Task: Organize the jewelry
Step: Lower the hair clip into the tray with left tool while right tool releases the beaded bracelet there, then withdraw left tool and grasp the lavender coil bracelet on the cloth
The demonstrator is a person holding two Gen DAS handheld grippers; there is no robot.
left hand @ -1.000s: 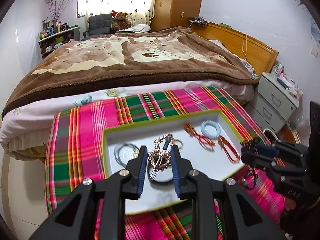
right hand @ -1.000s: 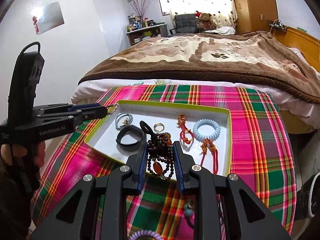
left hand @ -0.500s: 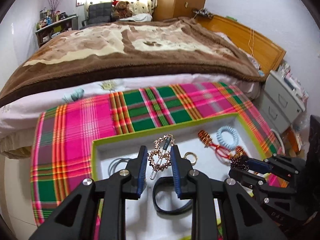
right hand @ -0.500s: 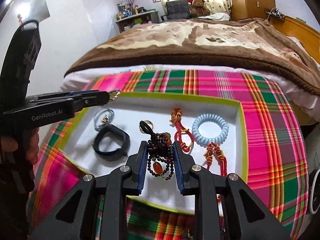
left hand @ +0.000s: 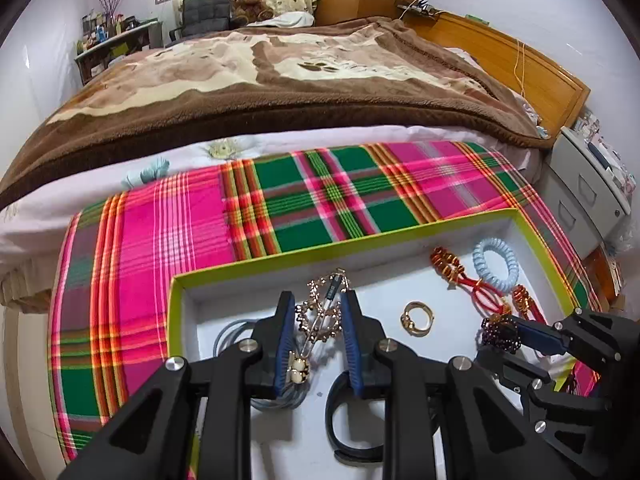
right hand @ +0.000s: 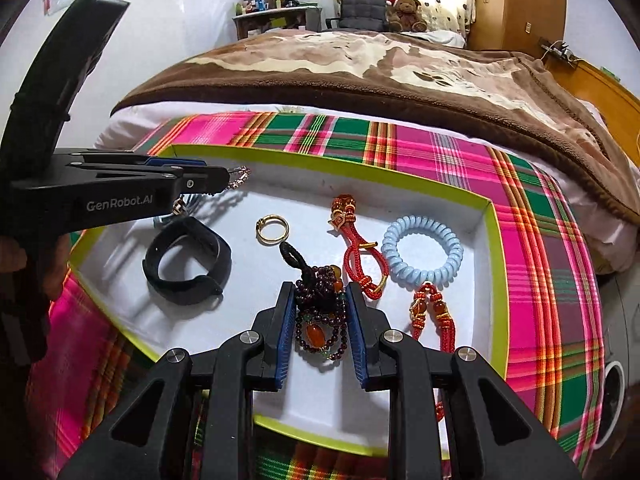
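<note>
My left gripper (left hand: 316, 328) is shut on a rose-gold beaded hair clip (left hand: 322, 312) over the back left part of the white tray with a lime rim (left hand: 360, 246). My right gripper (right hand: 320, 320) is shut on a dark bead bracelet with an amber stone (right hand: 320, 308), low over the tray's front middle. In the tray lie a gold ring (right hand: 273, 230), a black band (right hand: 186, 266), a pale blue coil bracelet (right hand: 422, 258), red cord charms (right hand: 360, 252) and grey hair ties (left hand: 232, 330). The left gripper (right hand: 230, 179) also shows in the right wrist view.
The tray (right hand: 490, 240) sits on a pink and green plaid cloth (left hand: 180, 224). A bed with a brown blanket (left hand: 260, 80) lies behind it. A white drawer unit (left hand: 588, 188) stands at the right. A wooden headboard (left hand: 520, 64) is at the far right.
Both grippers have moved forward and lower over the tray, each still holding its piece. The left one now sits over the grey hair ties.
</note>
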